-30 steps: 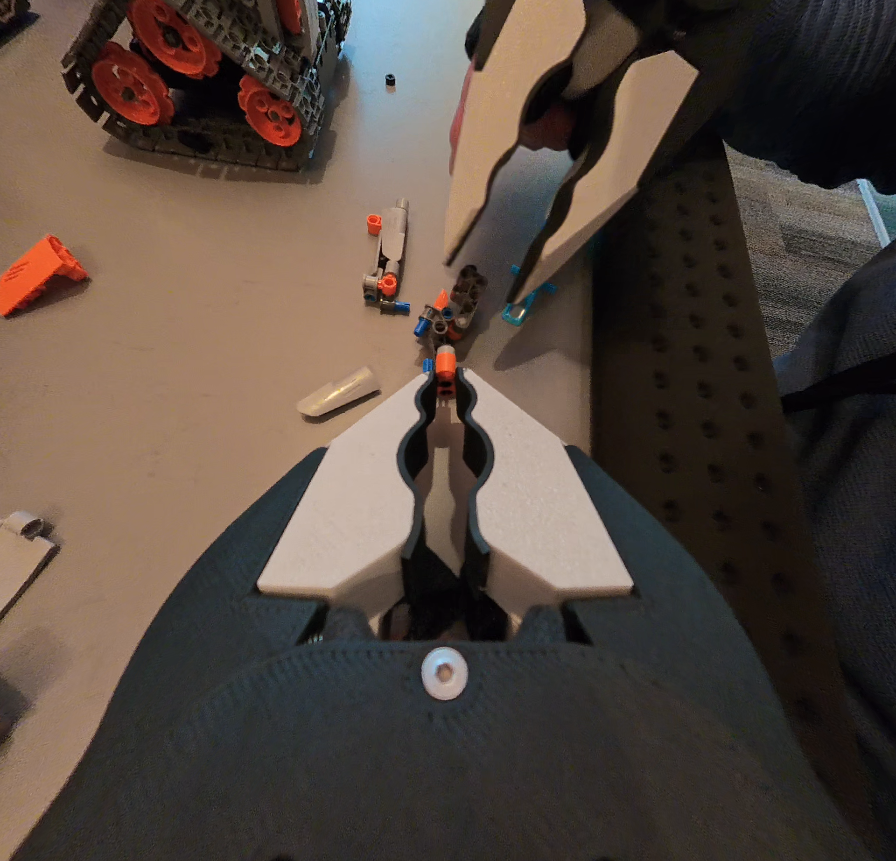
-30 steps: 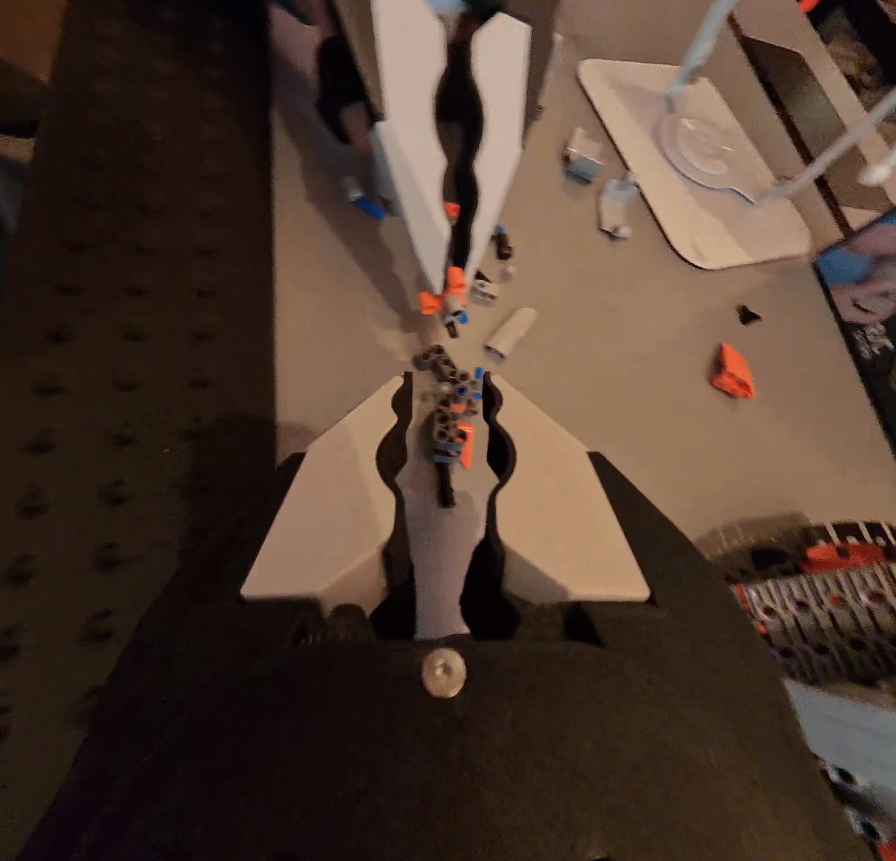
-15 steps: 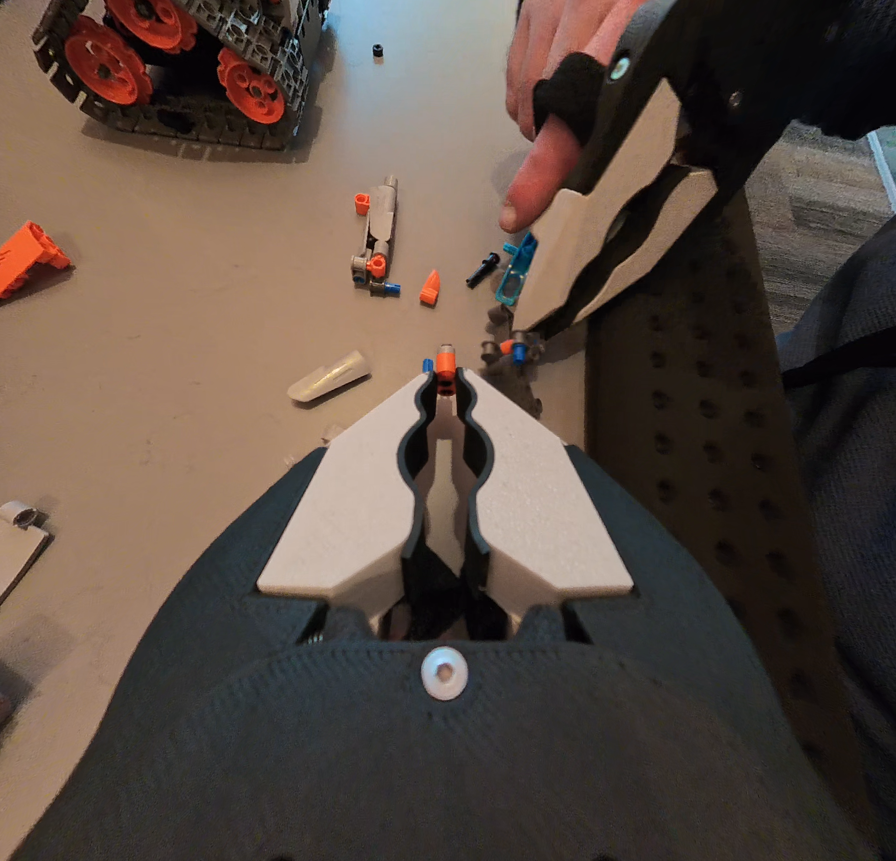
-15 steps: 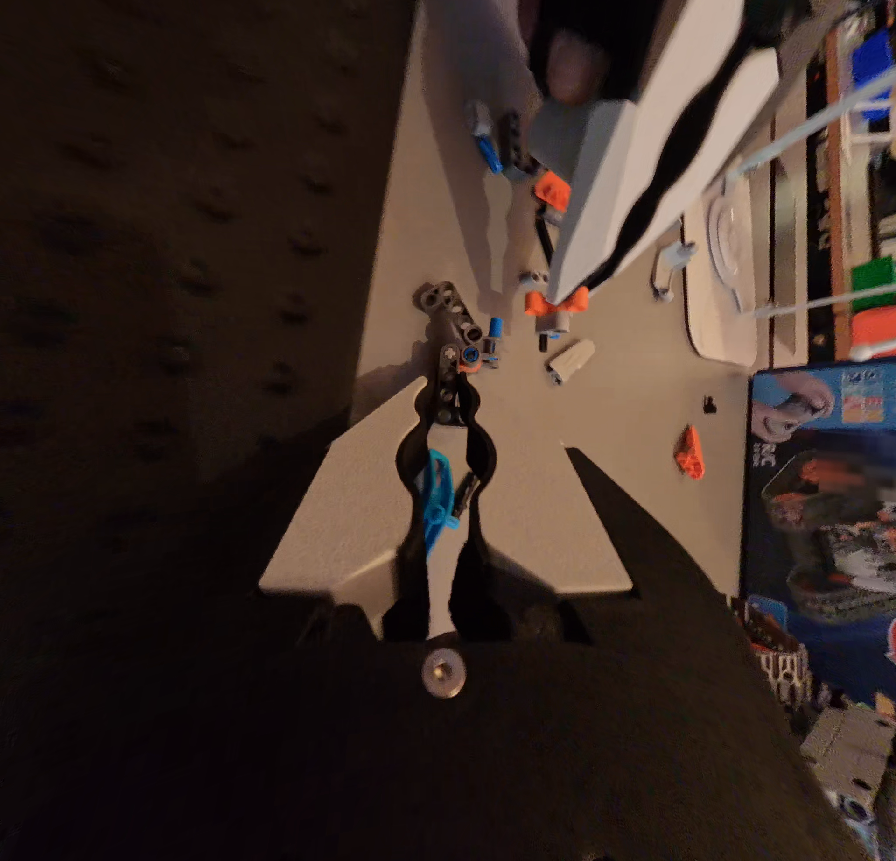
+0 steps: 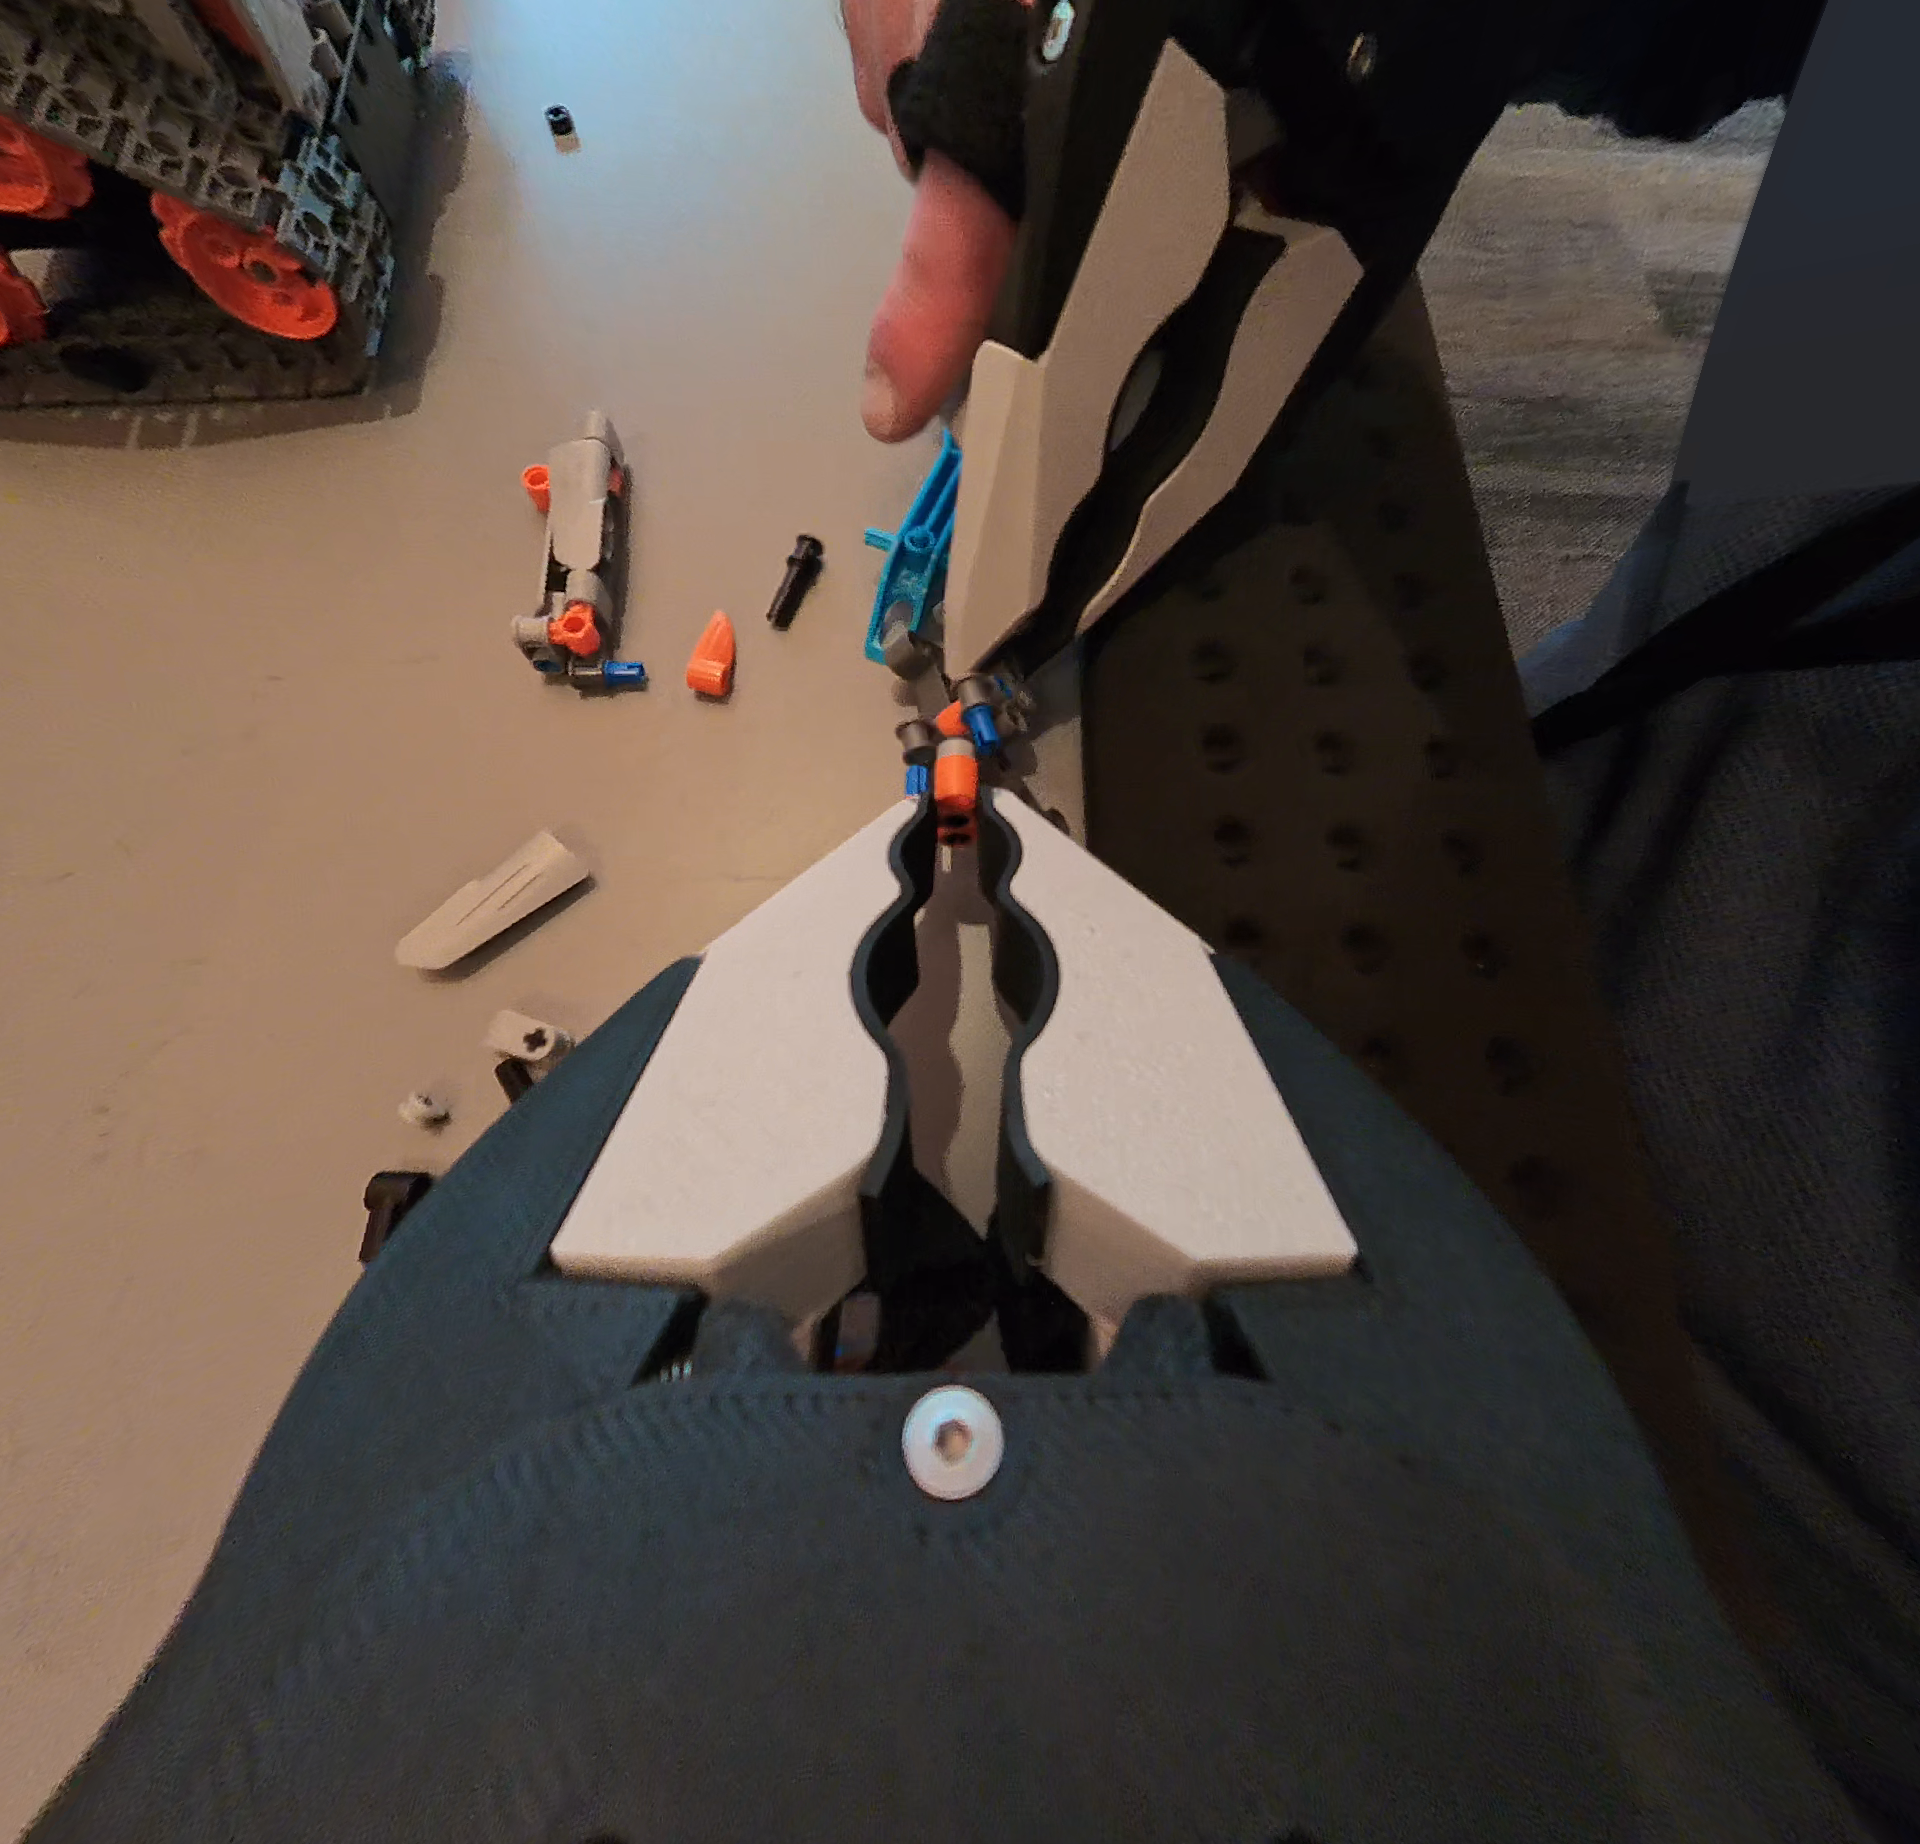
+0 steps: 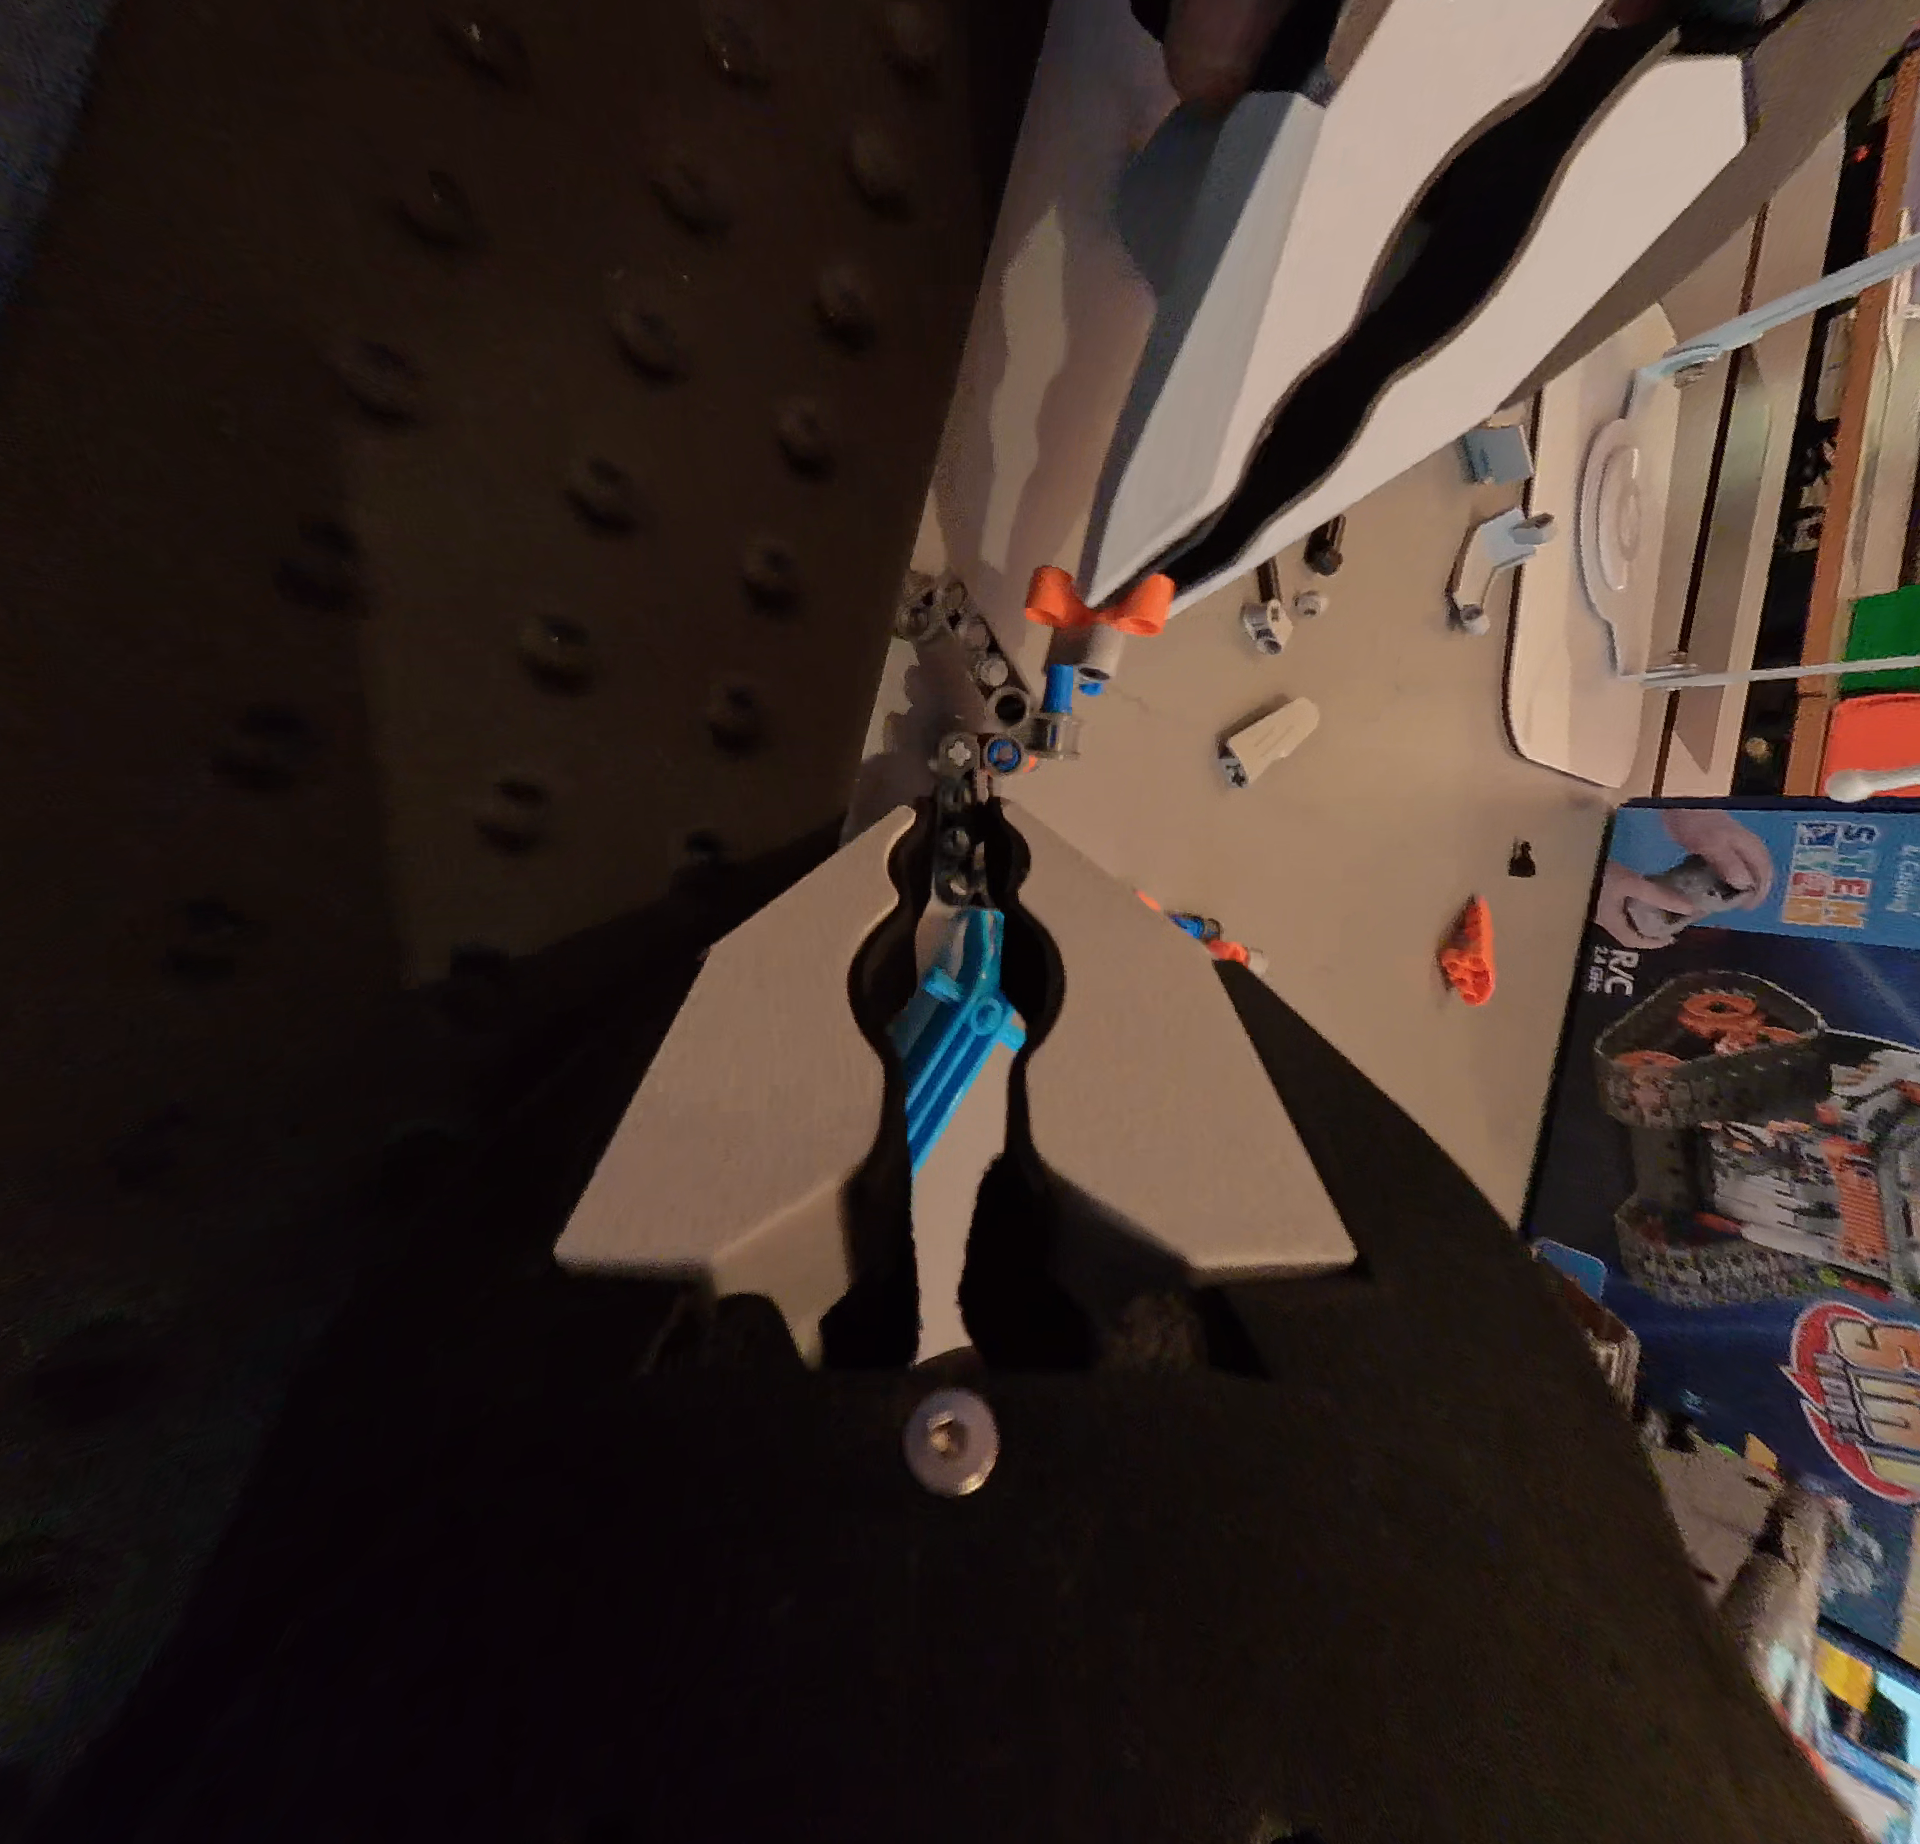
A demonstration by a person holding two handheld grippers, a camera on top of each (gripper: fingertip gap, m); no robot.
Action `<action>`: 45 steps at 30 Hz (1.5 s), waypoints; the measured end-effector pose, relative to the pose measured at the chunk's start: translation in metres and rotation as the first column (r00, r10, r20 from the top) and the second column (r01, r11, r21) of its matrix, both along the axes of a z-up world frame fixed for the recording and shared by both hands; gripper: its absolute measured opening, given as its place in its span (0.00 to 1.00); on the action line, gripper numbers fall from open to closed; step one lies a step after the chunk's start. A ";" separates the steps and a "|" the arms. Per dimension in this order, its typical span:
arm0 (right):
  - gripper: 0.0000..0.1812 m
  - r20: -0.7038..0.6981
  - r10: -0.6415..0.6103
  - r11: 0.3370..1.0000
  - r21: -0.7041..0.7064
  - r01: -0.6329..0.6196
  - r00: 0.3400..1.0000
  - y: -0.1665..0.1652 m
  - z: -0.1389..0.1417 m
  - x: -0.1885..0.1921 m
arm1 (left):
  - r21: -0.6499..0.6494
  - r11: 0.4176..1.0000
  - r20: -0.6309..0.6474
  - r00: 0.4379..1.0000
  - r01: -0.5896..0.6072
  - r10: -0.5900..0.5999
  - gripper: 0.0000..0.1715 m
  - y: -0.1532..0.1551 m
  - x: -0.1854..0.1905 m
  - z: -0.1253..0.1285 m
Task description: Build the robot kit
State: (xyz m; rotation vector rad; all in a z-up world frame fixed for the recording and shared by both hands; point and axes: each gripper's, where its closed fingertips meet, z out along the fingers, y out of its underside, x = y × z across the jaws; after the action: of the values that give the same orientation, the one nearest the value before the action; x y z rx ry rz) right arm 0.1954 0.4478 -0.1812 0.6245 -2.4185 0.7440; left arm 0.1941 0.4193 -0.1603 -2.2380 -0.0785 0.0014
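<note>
My left gripper (image 5: pixel 956 807) is shut on a small orange connector (image 5: pixel 954 778) that sticks out past its tips. My right gripper (image 6: pixel 958 812) is shut on a dark grey holed beam (image 6: pixel 961 859) that carries grey, blue and orange pins (image 6: pixel 1003 753). In the left wrist view the right gripper (image 5: pixel 987 664) comes down from the upper right, and its pin cluster (image 5: pixel 971 722) touches or nearly touches the orange connector. In the right wrist view the left gripper (image 6: pixel 1138 584) shows at the top with the orange connector (image 6: pixel 1101 601). A blue translucent piece (image 5: pixel 914 558) lies on the table beneath the right gripper.
A tracked model with orange wheels (image 5: pixel 208 225) stands at the far left. A grey-and-orange sub-assembly (image 5: pixel 582 558), an orange wedge (image 5: pixel 713 656), a black pin (image 5: pixel 795 566) and a grey curved panel (image 5: pixel 494 901) lie on the table (image 5: pixel 260 755). A dark perforated surface (image 5: pixel 1299 755) borders its right edge. A printed box (image 6: pixel 1745 1067) and a white stand base (image 6: pixel 1579 568) lie beyond. Across from one pair of fingers to the other is roughly 4 centimeters.
My right gripper went from open above the beam assembly to shut on it, then turned and brought it up to the orange connector. My left gripper stayed shut and shifted toward the table edge.
</note>
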 end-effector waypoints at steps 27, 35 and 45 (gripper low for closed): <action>0.10 0.775 -0.160 0.952 -0.042 0.302 0.612 0.018 0.009 0.004 | -0.043 0.995 -0.110 0.990 0.086 -0.090 0.03 0.019 0.020 -0.011; 0.00 0.566 -0.099 0.975 -0.111 0.194 0.819 0.000 0.006 0.010 | -0.008 0.998 -0.105 0.992 0.068 -0.068 0.03 0.006 0.015 0.004; 0.00 0.070 -0.051 0.995 -0.077 0.056 0.996 -0.010 0.000 0.002 | 0.025 1.000 -0.032 0.999 0.006 -0.005 0.03 -0.013 0.000 0.010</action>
State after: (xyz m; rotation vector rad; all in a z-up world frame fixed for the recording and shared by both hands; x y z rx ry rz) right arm 0.1979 0.4373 -0.1809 0.5089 -2.4436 0.8465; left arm 0.1941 0.4067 -0.1501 -2.2129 -0.0547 0.0331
